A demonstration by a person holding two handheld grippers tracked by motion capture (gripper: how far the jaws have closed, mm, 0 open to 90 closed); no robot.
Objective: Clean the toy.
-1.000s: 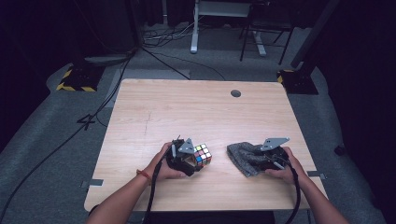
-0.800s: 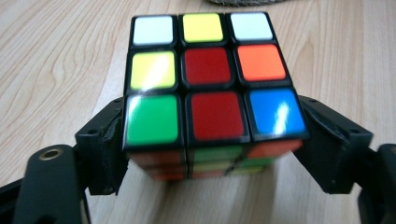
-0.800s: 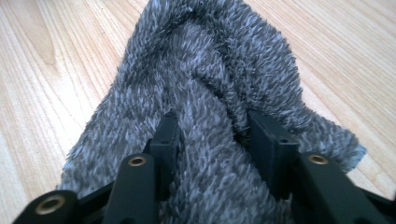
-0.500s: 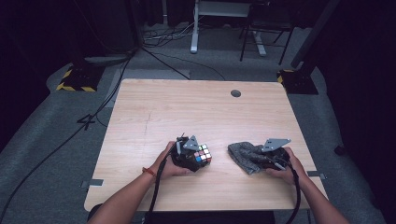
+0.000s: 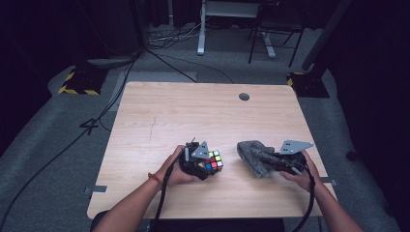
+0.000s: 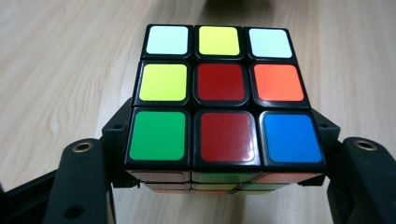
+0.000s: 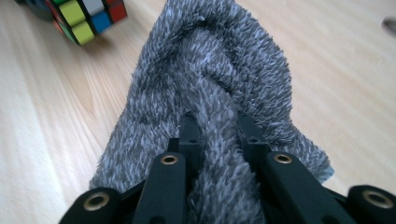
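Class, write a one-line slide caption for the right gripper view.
Right claw pinching a fold of grey fuzzy cloth above the wooden table, scrambled puzzle cube at the far corner.

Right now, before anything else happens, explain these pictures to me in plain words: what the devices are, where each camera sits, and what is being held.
A person sits at a wooden table and holds a hand-operated clamp with two black jaws in each hand. One camera looks down from above; the other two ride on the clamps and look along their jaws. In the high view, the left gripper is shut on a colourful puzzle cube; its own camera shows the cube's top face wedged between the jaws. The right gripper is shut on a grey fluffy cloth, pinching a fold of it. Both jaws have just been closing on these things.
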